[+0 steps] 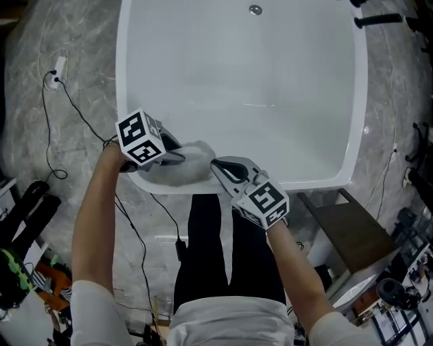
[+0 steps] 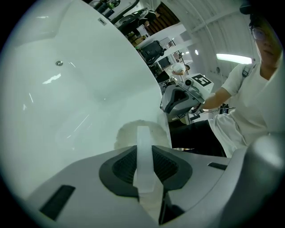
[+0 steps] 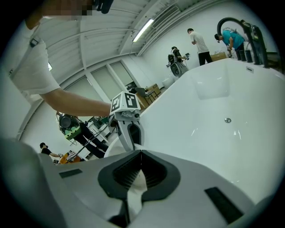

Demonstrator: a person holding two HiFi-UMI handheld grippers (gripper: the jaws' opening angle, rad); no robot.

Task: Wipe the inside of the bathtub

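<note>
The white bathtub (image 1: 237, 81) fills the upper head view, its drain (image 1: 255, 9) at the far end. A white cloth (image 1: 193, 165) lies bunched on the tub's near rim. My left gripper (image 1: 181, 154) is shut on the cloth's left side; in the left gripper view a strip of the cloth (image 2: 143, 133) runs out between the closed jaws of that gripper (image 2: 143, 151). My right gripper (image 1: 215, 164) meets the cloth's right edge, jaws together, and white cloth (image 3: 133, 189) shows between its pads (image 3: 141, 153). Each gripper sees the other: the right gripper (image 2: 176, 101) and the left gripper (image 3: 129, 133).
A dark faucet (image 1: 379, 19) stands at the tub's far right corner. Cables and a plug (image 1: 57, 67) lie on the marble floor at left. A brown box (image 1: 352, 230) sits right of the person's legs. Gear crowds the lower corners. People (image 3: 200, 42) stand far behind.
</note>
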